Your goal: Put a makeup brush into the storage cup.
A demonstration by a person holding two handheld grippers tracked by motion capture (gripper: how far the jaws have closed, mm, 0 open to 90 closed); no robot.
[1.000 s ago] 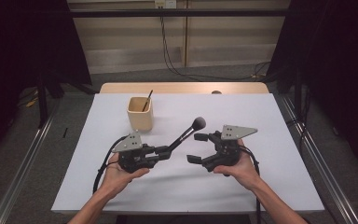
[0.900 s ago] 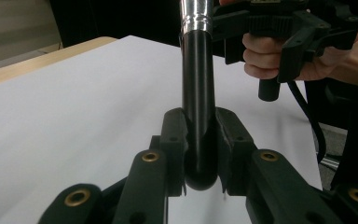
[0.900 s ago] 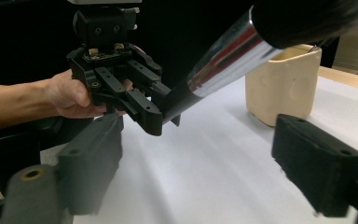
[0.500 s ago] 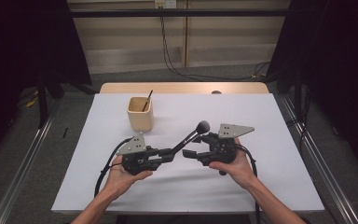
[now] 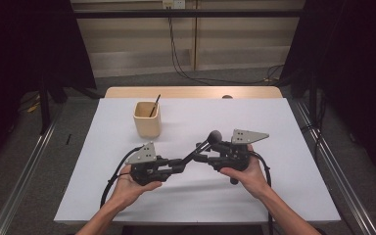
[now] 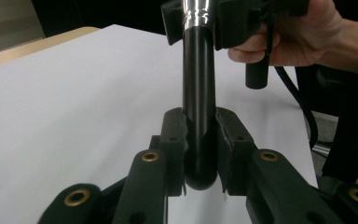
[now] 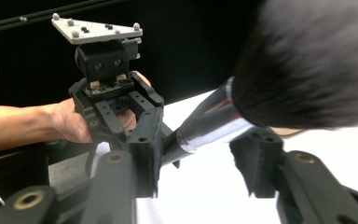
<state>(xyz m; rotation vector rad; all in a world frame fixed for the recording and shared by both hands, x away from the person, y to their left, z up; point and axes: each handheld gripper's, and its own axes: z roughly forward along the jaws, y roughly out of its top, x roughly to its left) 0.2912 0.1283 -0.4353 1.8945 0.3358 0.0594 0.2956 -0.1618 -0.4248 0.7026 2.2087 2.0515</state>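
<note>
A makeup brush (image 5: 192, 154) with a black handle, silver ferrule and dark bristle head slants up to the right above the table. My left gripper (image 5: 178, 165) is shut on the handle's butt end (image 6: 199, 93), with the pads tight on both sides. My right gripper (image 5: 204, 151) faces it from the right. Its jaws have just been closing and now clasp the silver ferrule (image 7: 209, 126) just under the bristle head (image 7: 317, 65). The left gripper view shows those jaws hugging the ferrule (image 6: 198, 14) on each side.
A beige square cup (image 5: 147, 122) with a thin dark stick in it stands at the back left of the white table (image 5: 284, 147). Cables trail from both grippers toward the near edge. Dark curtains flank the table.
My right gripper moved left up to the brush and its jaws closed around the ferrule. The left gripper kept its grip on the handle and barely shifted.
</note>
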